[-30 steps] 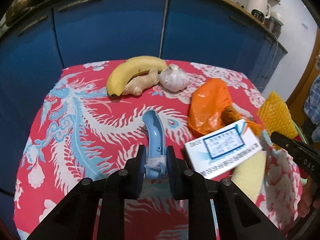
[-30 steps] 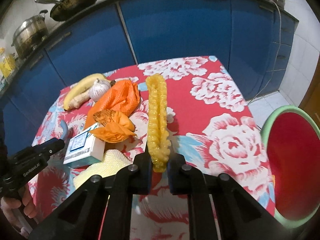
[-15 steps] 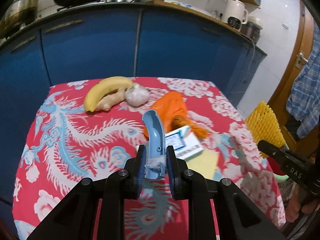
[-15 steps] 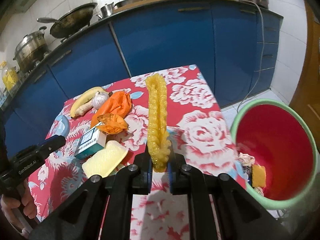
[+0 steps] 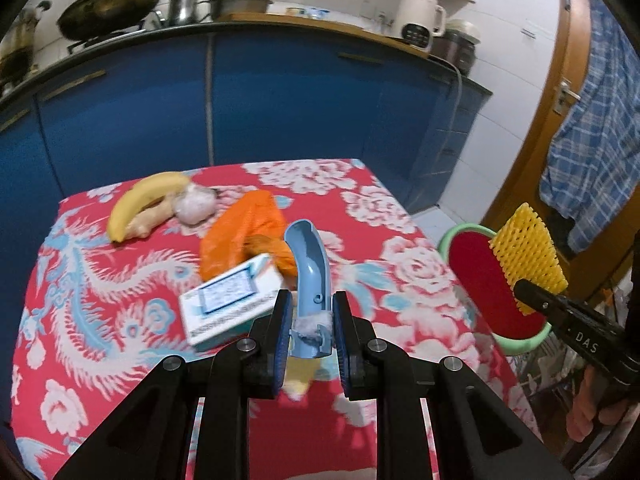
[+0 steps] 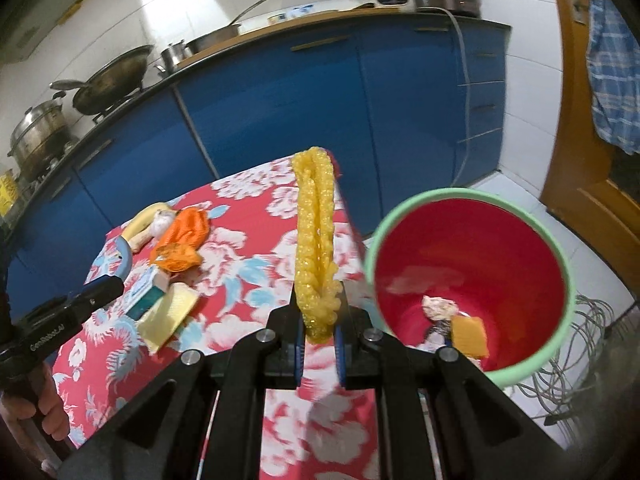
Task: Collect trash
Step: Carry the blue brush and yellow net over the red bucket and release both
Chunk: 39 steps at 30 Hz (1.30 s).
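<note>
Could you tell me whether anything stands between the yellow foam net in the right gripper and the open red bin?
Nothing visible does. The yellow foam net sits clamped in the right gripper, beside the red bin, whose mouth is open.

The right gripper [image 5: 524,296], seen at three o'clock in the left wrist view, bears the white letters "DAS" on its black body. The left gripper [image 6: 114,286], at nine o'clock in the right wrist view, carries "GenRobot.AI"; print on the white box [image 5: 230,306] is too blurred to read
</note>
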Each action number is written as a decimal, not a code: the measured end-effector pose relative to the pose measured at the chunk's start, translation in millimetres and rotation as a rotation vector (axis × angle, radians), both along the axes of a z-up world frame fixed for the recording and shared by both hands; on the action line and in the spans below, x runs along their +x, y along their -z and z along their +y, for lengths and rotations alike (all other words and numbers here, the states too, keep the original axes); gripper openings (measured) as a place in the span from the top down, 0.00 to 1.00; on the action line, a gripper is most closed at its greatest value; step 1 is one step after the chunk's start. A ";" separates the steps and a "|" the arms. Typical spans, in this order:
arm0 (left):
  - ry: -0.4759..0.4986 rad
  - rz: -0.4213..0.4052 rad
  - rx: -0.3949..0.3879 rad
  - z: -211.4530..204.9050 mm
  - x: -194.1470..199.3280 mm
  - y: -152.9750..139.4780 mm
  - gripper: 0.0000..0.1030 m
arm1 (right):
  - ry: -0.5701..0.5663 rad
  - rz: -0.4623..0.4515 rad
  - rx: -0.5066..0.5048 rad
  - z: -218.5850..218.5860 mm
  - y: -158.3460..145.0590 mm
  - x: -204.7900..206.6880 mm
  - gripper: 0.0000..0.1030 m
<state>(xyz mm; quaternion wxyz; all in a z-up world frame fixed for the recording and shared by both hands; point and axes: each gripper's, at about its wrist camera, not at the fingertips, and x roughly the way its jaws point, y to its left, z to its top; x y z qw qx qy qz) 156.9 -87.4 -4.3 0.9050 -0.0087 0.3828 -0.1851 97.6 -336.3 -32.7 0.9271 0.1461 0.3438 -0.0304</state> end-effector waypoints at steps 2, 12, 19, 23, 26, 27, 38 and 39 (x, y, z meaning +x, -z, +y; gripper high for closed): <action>0.020 -0.001 0.002 -10.0 -2.4 -0.9 0.80 | 0.022 0.008 0.002 -9.9 2.5 -4.4 0.86; 0.120 0.009 0.026 -62.0 -9.2 1.1 0.80 | 0.102 0.046 0.028 -52.0 19.8 -15.4 0.86; 0.186 0.015 0.046 -96.7 -11.2 5.6 0.80 | 0.142 0.062 0.047 -72.6 31.0 -18.4 0.85; 0.225 0.012 0.058 -117.5 -11.7 7.0 0.80 | 0.169 0.072 0.068 -85.2 36.2 -19.6 0.84; 0.252 0.012 0.060 -131.1 -11.2 8.0 0.80 | 0.187 0.080 0.081 -95.0 39.7 -20.9 0.84; 0.262 0.014 0.061 -136.1 -10.6 8.9 0.80 | 0.191 0.081 0.082 -97.6 40.6 -21.4 0.83; 0.345 0.031 0.074 -183.0 -2.0 22.0 0.80 | 0.221 0.072 0.100 -117.5 42.6 -26.2 0.67; 0.354 0.034 0.077 -187.4 -1.0 24.0 0.80 | 0.224 0.068 0.101 -119.7 42.5 -27.6 0.66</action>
